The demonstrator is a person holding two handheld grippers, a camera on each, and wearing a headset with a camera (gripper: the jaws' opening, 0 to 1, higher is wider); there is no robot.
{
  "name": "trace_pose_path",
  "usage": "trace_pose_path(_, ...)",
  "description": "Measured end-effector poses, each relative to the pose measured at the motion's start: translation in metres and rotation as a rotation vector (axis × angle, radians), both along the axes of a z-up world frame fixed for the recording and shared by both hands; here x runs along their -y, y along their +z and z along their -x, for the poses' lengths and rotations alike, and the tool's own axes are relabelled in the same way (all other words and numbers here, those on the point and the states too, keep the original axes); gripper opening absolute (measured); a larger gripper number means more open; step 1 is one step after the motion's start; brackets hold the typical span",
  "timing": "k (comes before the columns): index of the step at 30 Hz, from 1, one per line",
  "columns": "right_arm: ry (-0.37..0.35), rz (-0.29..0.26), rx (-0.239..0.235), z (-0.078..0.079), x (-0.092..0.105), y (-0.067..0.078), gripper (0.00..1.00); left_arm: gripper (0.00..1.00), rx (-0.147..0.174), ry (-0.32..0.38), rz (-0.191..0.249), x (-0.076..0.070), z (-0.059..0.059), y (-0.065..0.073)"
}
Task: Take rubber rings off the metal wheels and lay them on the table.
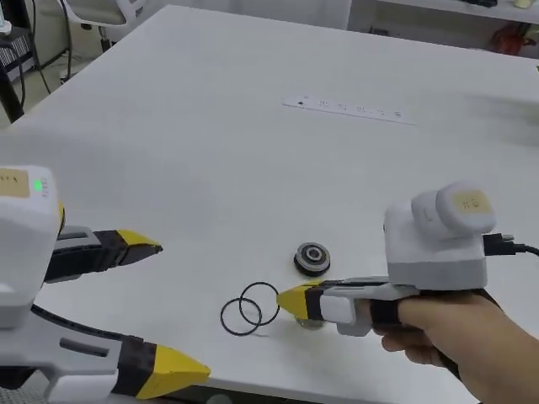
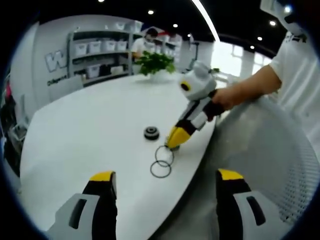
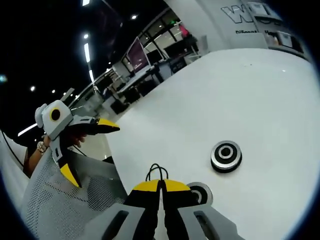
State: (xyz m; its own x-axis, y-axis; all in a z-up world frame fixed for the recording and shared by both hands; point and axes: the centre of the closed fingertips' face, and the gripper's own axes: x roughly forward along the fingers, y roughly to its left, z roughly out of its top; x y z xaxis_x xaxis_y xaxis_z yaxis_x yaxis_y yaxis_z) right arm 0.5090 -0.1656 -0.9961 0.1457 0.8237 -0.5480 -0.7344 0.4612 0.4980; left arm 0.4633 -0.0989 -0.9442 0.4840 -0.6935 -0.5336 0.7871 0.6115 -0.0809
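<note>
1. Two rubber rings [image 1: 248, 310] lie flat on the table [image 1: 253, 151], overlapping one another, near its front edge.
2. Right gripper [image 1: 290, 301]: jaws closed, tips meeting, low over the table and just beside the rings. In the right gripper view the ring loops [image 3: 157, 171] sit directly ahead of the tips [image 3: 161, 186]. Whether a ring is nipped between them cannot be told.
3. Left gripper [image 1: 173, 307]: jaws spread wide, holding nothing, on the far side of the rings from the right gripper and well apart from both wheels.
4. Near wheel [image 3: 200, 192]: flat on the table, touching or just beside the right gripper's right-hand jaw and partly hidden by it.
5. Far wheel [image 1: 312, 257]: flat on the table with its hub facing up, standing free.
   - In the right gripper view it lies ahead and to the right of the tips [image 3: 226, 156].
   - Its outer band looks dark, so a ring may remain on it. This is not confirmed.
6. Governing relation: both wheels lie on the right gripper's side of the rings, the near wheel at its jaw and the far wheel a short reach forward and right.
7. Judgement: the right gripper is the nearer tool. The left gripper would have to cross over the laid rings to brace a wheel.
</note>
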Motion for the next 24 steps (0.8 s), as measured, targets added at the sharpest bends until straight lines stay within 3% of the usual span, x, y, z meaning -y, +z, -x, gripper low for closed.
trace_pose_path(8,0.003,0.031,0.020,-0.002,0.002,-0.005,0.00,0.82,-0.006,-0.008,-0.004,0.001,0.001,-0.001)
trace_pose_path(13,0.052,0.084,0.078,0.001,0.002,-0.009,0.00,0.82,-0.010,-0.007,-0.004,0.001,0.001,-0.002)
trace_pose_path(24,0.103,0.127,0.132,0.004,0.003,-0.011,0.02,0.81,-0.011,-0.009,-0.015,0.000,0.002,-0.003)
